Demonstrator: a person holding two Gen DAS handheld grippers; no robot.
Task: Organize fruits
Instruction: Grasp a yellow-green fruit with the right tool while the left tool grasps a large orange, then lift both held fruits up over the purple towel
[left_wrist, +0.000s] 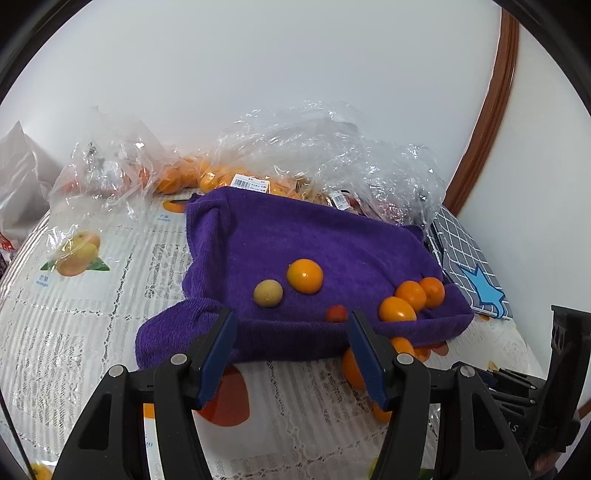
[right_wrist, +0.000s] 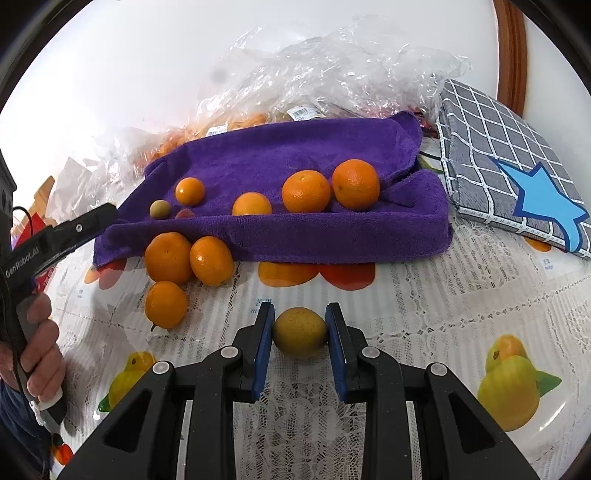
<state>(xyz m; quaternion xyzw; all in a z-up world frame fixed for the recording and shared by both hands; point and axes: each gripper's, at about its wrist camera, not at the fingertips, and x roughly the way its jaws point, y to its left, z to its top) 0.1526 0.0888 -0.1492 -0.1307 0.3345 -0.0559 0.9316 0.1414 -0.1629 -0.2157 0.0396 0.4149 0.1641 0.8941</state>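
While the left gripper (left_wrist: 291, 325) hangs with its blue-padded fingers (left_wrist: 218, 350) spread wide and touching nothing, just in front of the purple towel (left_wrist: 314, 236), the right gripper (right_wrist: 300, 325) pinches a yellow-green fruit (right_wrist: 300, 332) between both pads, above the lace-patterned tablecloth (right_wrist: 424, 314).

From the right wrist view, counted left to right, six fruits lie on the towel: one small green-yellow fruit (right_wrist: 160, 209), one small red fruit (right_wrist: 184, 213) half hidden by the towel's folded front edge, and four orange citrus fruits (right_wrist: 306, 191).

Three more orange fruits (right_wrist: 168, 257) sit on the tablecloth, at the towel's front left edge.

Crumpled clear plastic bags (right_wrist: 332, 62) of fruit rest behind the towel. One grey checked cloth (right_wrist: 498, 147) with a blue star lies just right of it.
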